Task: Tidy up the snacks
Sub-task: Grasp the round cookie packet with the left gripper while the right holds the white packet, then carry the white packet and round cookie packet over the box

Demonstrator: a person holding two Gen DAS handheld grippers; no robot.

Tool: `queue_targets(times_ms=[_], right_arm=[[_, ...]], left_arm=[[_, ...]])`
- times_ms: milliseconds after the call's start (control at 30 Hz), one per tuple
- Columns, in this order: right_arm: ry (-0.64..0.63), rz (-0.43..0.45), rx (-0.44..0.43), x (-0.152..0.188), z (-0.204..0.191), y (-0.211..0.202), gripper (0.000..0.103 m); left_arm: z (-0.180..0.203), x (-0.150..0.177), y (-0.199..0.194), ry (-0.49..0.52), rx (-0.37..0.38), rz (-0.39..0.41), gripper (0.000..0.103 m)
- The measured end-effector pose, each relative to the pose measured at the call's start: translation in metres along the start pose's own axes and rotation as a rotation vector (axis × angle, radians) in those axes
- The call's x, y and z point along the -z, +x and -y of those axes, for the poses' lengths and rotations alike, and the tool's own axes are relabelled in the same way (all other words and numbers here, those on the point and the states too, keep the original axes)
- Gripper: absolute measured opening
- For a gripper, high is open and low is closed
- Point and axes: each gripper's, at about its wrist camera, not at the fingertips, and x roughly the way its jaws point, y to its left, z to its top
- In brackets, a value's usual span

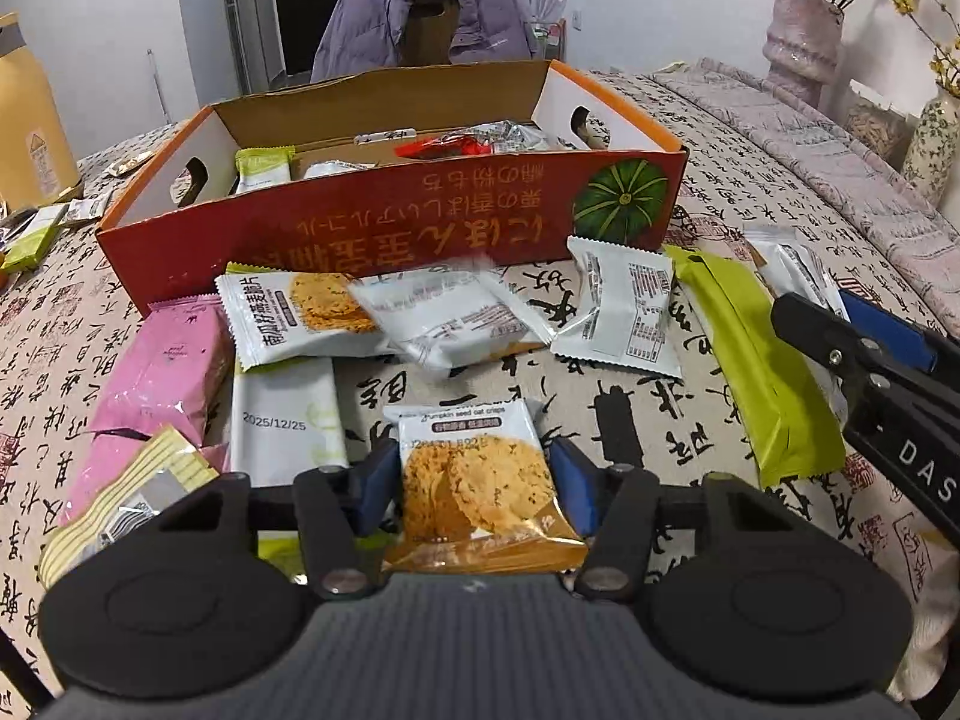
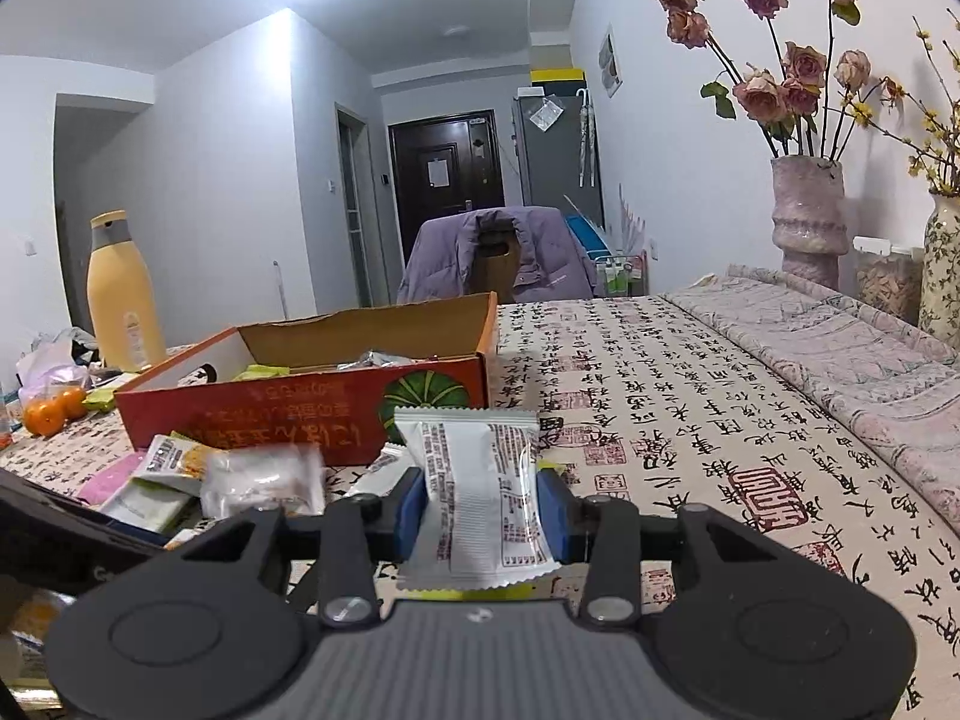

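An open orange cardboard box [image 1: 384, 228] with several snack packets inside stands at the far side of the table; it also shows in the right wrist view [image 2: 300, 414]. My left gripper [image 1: 474, 483] is shut on an oat crisp packet [image 1: 474, 480] and holds it above loose packets. My right gripper [image 2: 483, 510] is shut on a white snack packet [image 2: 480, 492], held upright, printed back facing the camera. The right gripper also shows at the right edge of the left wrist view [image 1: 864, 360]. Loose white packets [image 1: 456, 312], a pink packet [image 1: 162, 372] and a green packet [image 1: 756, 354] lie before the box.
A yellow bottle [image 2: 123, 294] and oranges [image 2: 51, 411] stand left of the box. Vases with flowers [image 2: 807, 210] stand at the right by a folded cloth [image 2: 840, 336]. A chair with a purple jacket [image 1: 420, 18] is behind the table.
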Motion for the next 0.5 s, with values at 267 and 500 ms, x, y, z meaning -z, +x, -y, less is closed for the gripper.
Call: queue_targets(times_ms=[267, 500], right_arm=[[0.006, 0.001, -0.015, 0.0, 0.001, 0.0, 0.039], [-0.003, 0.01, -0.007, 0.0, 0.0, -0.001, 0.039]], left_arm=[[0.003, 0.003, -0.003, 0.014, 0.021, 0.022, 0.044], [0.0, 0.004, -0.018, 0.011, 0.034, 0.072, 0.043]])
